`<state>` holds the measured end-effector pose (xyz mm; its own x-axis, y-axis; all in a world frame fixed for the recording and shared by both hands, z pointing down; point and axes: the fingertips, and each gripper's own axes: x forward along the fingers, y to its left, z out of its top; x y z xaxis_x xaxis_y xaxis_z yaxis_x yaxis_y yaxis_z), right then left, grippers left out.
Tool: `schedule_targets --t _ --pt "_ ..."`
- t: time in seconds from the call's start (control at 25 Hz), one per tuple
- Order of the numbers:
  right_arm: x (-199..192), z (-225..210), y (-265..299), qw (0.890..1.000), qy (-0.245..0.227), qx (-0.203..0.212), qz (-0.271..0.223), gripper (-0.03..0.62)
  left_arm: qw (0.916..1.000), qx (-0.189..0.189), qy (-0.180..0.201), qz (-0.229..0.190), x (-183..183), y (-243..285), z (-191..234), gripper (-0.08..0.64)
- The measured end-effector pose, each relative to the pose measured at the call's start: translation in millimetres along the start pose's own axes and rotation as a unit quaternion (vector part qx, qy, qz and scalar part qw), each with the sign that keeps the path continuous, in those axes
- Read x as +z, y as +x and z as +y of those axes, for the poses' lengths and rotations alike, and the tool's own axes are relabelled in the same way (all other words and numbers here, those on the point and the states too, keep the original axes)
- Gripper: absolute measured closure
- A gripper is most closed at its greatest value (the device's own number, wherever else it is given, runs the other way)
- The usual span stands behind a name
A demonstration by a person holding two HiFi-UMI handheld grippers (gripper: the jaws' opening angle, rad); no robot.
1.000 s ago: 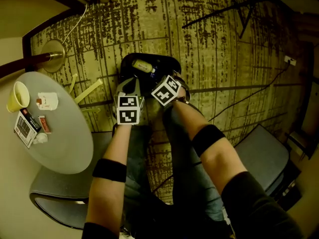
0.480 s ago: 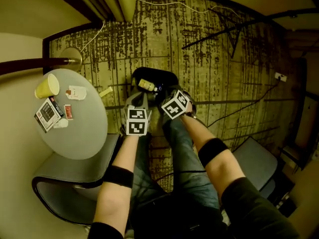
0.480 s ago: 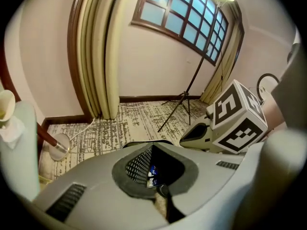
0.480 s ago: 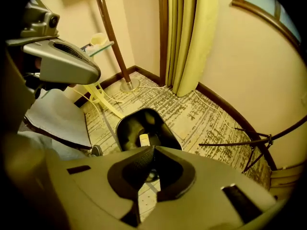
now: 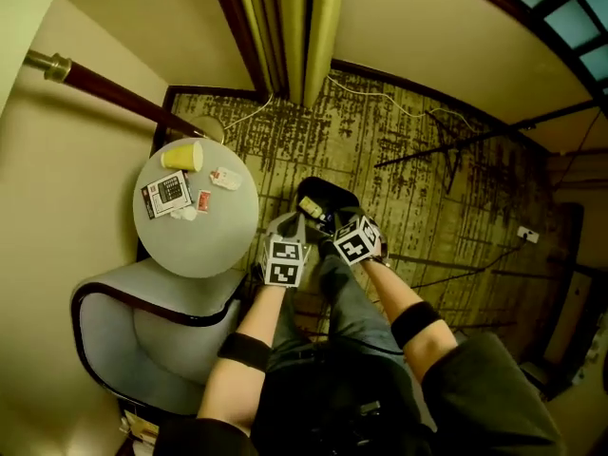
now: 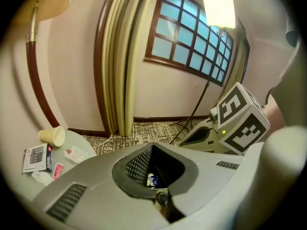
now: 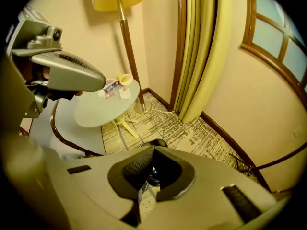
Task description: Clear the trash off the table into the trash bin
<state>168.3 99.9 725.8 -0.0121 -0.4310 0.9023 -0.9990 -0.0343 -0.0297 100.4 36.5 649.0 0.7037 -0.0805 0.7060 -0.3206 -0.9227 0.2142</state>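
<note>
Trash lies on the round grey table [image 5: 204,245] at the person's left: a yellow paper cup [image 5: 180,156] tipped on its side, a flat black and white box [image 5: 166,194], a small red packet [image 5: 203,200], a white wrapper with a red mark [image 5: 225,179] and a little crumpled white bit [image 5: 184,214]. All of it sits close together on the far half of the table top. The black trash bin [image 5: 323,184] stands on the patterned carpet [image 5: 446,188] near the table, right in front of the person's legs, and something pale and something blue lie inside it. Both tools are held side by side above the bin, pointing down at it. The left gripper [image 6: 153,146] is squeezed tight with its two grey jaws touching at the tips, and it holds nothing; through the little hole between the dark pads you can see down into the bin. The right gripper [image 7: 154,147] has just been closing, and now its jaws meet at the tips too, with nothing between them. A grey armchair with a dark rim [image 5: 142,321] is tucked against the near side of the table. A floor lamp with a dark brown pole [image 5: 104,88] stands just behind the table, and long yellow curtains [image 5: 294,27] hang in the corner.
</note>
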Motion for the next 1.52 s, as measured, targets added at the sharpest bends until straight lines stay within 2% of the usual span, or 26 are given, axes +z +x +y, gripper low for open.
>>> schedule_targets --t 0.16,0.32,0.48,0.68,0.96,1.12,1.24,1.52 --pt "47.7 16.8 -38.9 0.998 -0.034 0.015 -0.040 0.592 0.9983 0.044 -0.020 -0.033 23.2 -54.2 17.6 0.560" --pt "83.1 50.5 -61.5 0.994 -0.072 0.040 -0.067 0.592 0.9930 0.092 -0.055 -0.051 14.8 -109.5 42.4 0.560" --pt "120.7 88.0 -74.7 0.986 -0.124 0.072 -0.087 0.591 0.9838 0.144 -0.083 -0.067 4.3 -156.2 69.0 0.560" --pt "148.7 157.6 -84.1 0.970 -0.183 0.121 -0.100 0.591 0.9659 0.211 -0.123 -0.086 -22.0 -218.0 99.6 0.560" --pt "181.4 258.6 -92.4 0.936 -0.274 0.188 -0.117 0.591 0.9305 0.293 -0.190 -0.110 -65.8 -300.4 138.2 0.560" --pt "185.6 291.8 -93.4 0.924 -0.301 0.205 -0.117 0.591 0.9170 0.321 -0.209 -0.114 -91.6 -324.9 152.1 0.560" --pt "188.8 305.5 -92.1 0.918 -0.315 0.213 -0.113 0.591 0.9100 0.320 -0.233 -0.123 -94.5 -336.4 153.6 0.560" --pt "188.7 305.6 -84.0 0.919 -0.320 0.207 -0.103 0.591 0.9072 0.321 -0.241 -0.125 -107.1 -338.1 157.0 0.560"
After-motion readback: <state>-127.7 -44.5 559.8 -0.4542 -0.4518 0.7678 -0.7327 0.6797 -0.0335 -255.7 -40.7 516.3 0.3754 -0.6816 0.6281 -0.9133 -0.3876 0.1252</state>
